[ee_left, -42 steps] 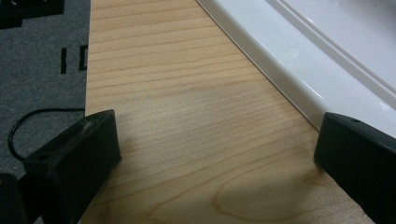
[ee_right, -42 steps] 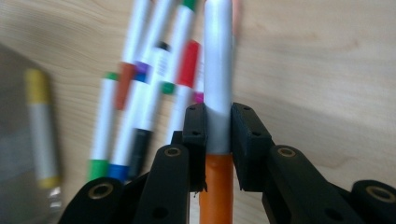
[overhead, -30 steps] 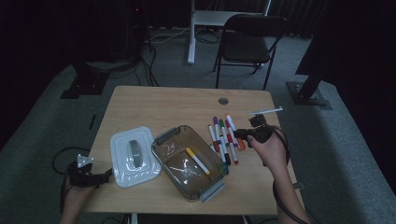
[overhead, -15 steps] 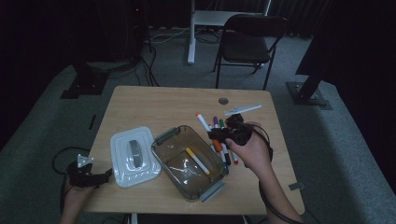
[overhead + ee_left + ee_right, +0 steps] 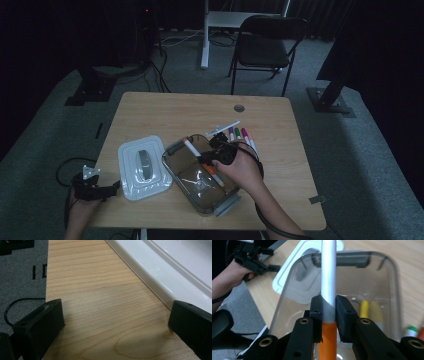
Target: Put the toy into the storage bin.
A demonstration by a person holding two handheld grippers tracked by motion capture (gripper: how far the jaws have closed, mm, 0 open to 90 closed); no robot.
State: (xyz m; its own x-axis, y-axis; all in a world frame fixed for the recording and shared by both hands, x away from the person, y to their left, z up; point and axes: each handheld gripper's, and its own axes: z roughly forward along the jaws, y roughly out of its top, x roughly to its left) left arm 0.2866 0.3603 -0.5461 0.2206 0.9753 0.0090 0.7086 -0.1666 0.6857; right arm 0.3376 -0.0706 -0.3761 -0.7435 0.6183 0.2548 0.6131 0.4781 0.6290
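High view first, and we are starting at the table's (image 5: pixel 150 107) near left corner, where the left gripper (image 5: pixel 107 191) is hovering at the edge, jaws standing wide apart with nothing between them. In the left gripper view we are seeing bare wood between the two black jaws and the rim of the white lid (image 5: pixel 160 272) just beside one of them. Moving right, that lid is lying flat, near the left edge, touching or all but touching the clear container (image 5: pixel 200 177), which is sitting open toward the near edge. Inside it we are counting one yellow marker (image 5: pixel 365 308), perhaps a second lying against it; the glare makes that hard to tell.

Over the container, the right gripper (image 5: pixel 202 159) is clamped on the orange-capped marker (image 5: pixel 328 277), pinching it just above the cap, barrel pointing out across the container toward the lid.

Risk from here, as we are judging it: the long barrel is overhanging the far rim, so a release at this angle could leave the marker propped on the wall or rolling out onto the wood.

Further right, by the right hand, roughly three loose markers (image 5: pixel 239 134) are waiting, plus one white marker (image 5: pixel 223 127) lying crosswise behind them.
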